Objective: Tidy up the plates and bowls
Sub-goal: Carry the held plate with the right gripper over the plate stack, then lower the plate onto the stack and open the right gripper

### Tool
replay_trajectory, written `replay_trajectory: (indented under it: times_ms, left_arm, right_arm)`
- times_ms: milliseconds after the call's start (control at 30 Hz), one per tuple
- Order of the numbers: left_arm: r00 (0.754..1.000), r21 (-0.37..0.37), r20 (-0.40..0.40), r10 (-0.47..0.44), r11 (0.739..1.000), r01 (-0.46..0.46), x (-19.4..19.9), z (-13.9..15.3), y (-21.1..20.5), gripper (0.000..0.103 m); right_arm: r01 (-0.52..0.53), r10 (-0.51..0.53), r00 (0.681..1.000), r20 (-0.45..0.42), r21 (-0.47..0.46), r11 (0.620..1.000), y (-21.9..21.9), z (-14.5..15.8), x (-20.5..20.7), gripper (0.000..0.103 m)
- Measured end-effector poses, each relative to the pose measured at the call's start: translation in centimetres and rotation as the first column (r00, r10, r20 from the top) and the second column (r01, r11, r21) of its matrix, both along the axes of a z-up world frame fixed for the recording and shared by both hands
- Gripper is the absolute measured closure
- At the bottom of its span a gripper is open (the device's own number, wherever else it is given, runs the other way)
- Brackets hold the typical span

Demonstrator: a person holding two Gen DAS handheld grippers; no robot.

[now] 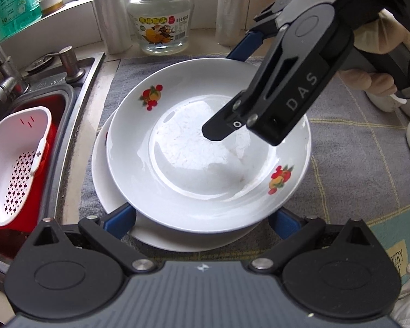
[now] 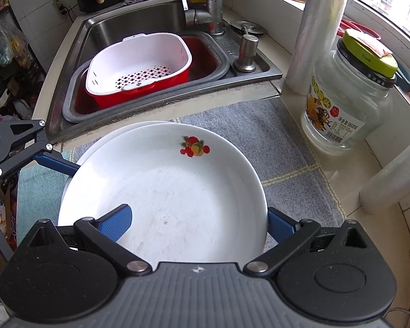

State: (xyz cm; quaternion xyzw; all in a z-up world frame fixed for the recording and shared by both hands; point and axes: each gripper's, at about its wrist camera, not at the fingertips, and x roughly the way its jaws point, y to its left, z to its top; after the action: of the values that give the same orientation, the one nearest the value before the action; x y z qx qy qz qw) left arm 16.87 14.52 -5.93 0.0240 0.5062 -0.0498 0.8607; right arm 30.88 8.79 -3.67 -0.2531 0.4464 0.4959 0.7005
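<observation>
While stacked, top plate [image 2: 177,191] empty

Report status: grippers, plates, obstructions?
Left gripper open around stack. Right gripper open, straddling top plate rim. Bottom plate offset underneath. Nothing in the way.

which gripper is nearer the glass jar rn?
Right. The right gripper straddles the top plate's rim on the side facing the glass jar. The left gripper is at the plate's opposite edge, across the stack from the jar.
</observation>
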Motion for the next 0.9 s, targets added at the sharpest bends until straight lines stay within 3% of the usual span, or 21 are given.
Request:
replay_trajectory:
  times_ms: [533, 900]
  left_arm:
    - [1.000, 0.036, -0.005, -0.022, 0.999, 0.022, 0.2, -0.2, -0.1, 0.000]
    - [0.999, 0.035, 0.043, -0.015, 0.999, 0.013, -0.4, -0.1, -0.1, 0.000]
  right_arm:
    - [-0.007, 0.008, 1.000, 0.026, -0.036, 0.999, 0.0, 0.2, -0.8, 0.000]
    - [-0.023, 0.027, 0.998, 0.048, -0.076, 0.997, -0.1, 0.0, -1.6, 0.000]
